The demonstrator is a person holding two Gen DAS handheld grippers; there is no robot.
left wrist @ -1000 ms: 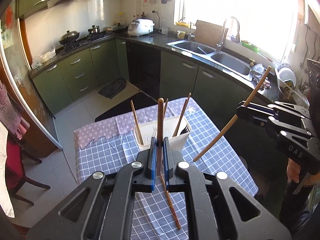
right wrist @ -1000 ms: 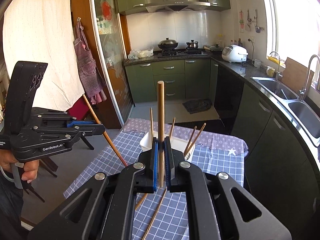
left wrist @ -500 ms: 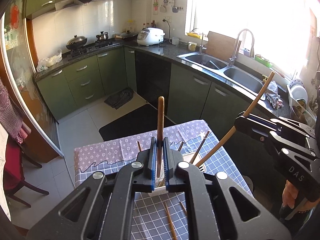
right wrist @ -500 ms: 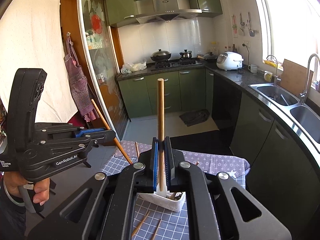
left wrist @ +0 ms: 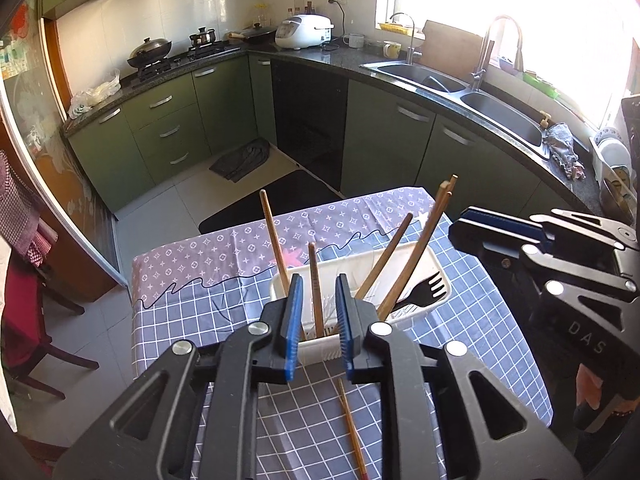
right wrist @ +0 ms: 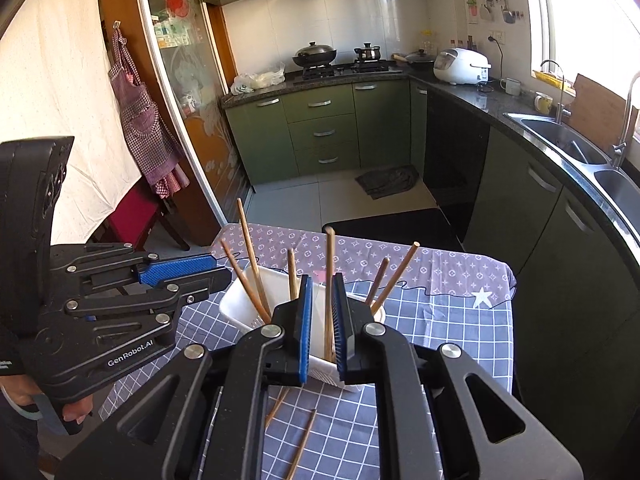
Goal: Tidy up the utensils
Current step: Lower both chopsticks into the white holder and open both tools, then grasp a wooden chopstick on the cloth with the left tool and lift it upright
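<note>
Your table [left wrist: 192, 320] carries a checked blue cloth, with loose chopsticks [left wrist: 352, 428] lying on it just in front of the white basket [left wrist: 434, 264]. Several chopsticks and a black fork [left wrist: 424, 288] lean inside the basket, crowding its opening. Your left gripper [left wrist: 317, 320] has just been opening: a brown chopstick [left wrist: 316, 292] stands between its pads, untouched, lower end in the basket. Your right gripper [right wrist: 320, 316] is slightly parted around another upright chopstick [right wrist: 329, 280], with gaps visible on both sides.
</note>
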